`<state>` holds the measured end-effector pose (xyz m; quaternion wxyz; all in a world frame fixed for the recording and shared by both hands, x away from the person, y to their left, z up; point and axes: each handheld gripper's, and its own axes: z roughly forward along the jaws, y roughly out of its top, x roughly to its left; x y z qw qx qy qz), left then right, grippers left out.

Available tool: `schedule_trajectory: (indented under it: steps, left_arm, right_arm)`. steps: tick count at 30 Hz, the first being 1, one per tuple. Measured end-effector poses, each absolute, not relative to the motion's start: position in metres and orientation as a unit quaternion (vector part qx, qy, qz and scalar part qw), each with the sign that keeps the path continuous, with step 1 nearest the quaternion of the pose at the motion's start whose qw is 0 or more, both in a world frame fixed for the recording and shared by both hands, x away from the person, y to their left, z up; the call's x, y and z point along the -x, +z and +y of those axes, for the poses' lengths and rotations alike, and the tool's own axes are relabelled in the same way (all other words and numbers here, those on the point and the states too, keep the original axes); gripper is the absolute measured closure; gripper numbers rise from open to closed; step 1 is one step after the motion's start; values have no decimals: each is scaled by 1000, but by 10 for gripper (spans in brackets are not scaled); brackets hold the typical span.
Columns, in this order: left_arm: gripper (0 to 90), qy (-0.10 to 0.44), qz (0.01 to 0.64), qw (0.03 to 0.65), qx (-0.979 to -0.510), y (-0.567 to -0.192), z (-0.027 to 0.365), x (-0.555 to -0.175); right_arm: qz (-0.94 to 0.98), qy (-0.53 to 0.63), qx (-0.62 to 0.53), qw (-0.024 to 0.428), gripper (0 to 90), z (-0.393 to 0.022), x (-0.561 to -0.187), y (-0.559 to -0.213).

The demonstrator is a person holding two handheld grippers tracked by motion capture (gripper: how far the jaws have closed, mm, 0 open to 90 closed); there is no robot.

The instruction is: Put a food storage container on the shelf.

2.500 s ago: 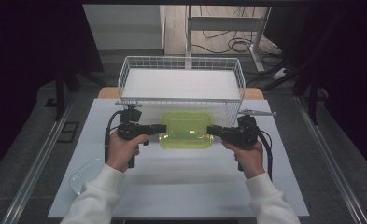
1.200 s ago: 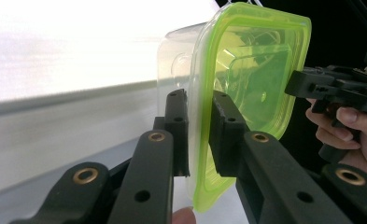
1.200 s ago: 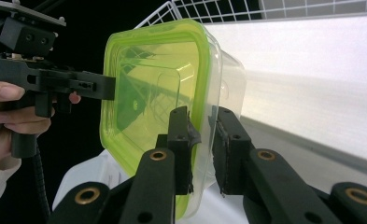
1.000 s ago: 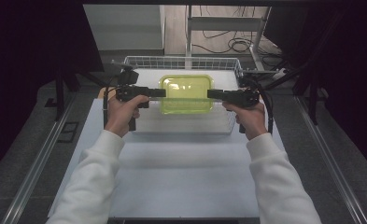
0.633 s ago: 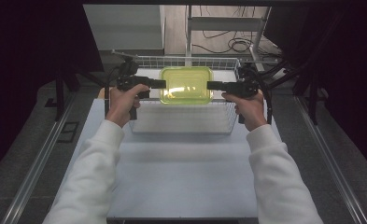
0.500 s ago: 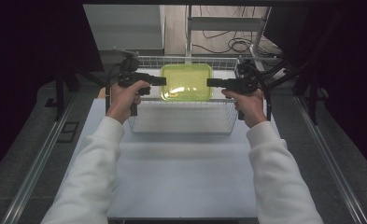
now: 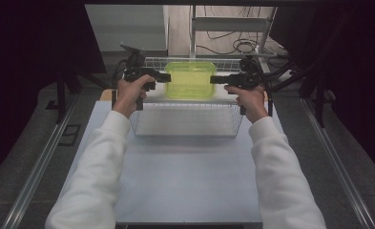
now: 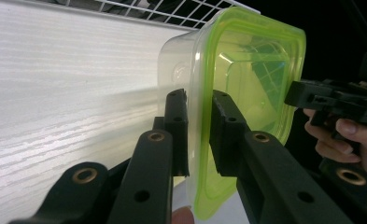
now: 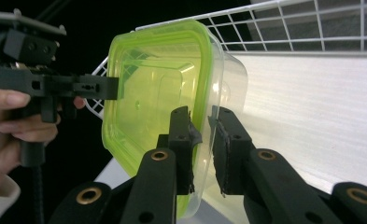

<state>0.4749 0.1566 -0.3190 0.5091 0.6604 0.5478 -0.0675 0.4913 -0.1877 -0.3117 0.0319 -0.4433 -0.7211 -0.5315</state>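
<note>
Carried farther over the wire basket (image 7: 187, 125), an empty green-lidded box (image 7: 190, 79) hangs clamped between left gripper (image 7: 165, 76) and right gripper (image 7: 213, 79).

container (image 7: 190, 79) above wire basket (image 7: 187, 125), between left gripper (image 7: 165, 76) and right gripper (image 7: 213, 79)

Container (image 7: 190, 81): clear body, translucent lime-green lid (image 8: 258, 70)
Wire basket (image 7: 190, 125): white grid mesh
Basket floor (image 9: 312, 102): pale grey-white with fine woodgrain streaks
Left gripper (image 7: 165, 76) and right gripper (image 7: 214, 79): matte black, brass-coloured rivets on the jaws
Sleeves (image 7: 99, 162): white
Table (image 7: 185, 181): pale blue-grey, plain
Surroundings, left and right: black
</note>
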Motion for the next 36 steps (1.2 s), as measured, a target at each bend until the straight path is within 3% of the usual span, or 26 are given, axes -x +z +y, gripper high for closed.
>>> schedule_trajectory:
  steps: [15, 20, 26, 30, 36]
  left_arm:
    - [746, -99, 580, 516, -623, -335, 156, -495]
    - [727, -85, 574, 517, -629, -336, 156, -495]
    - [375, -27, 564, 517, -643, -332, 152, -489]
    - [287, -7, 549, 532, -644, -326, 150, -482]
    - [252, 20, 537, 540, -648, -317, 154, -471]
  right_arm:
    - [-665, -515, 537, 63, 719, -181, -510, -326]
    - [-647, -525, 550, 57, 714, -179, -511, -329]
    - [-633, -527, 563, 64, 452, -176, -510, -329]
    - [-642, -526, 558, 28, 362, -172, -502, -325]
    - [-642, -534, 549, -16, 260, -171, -487, -313]
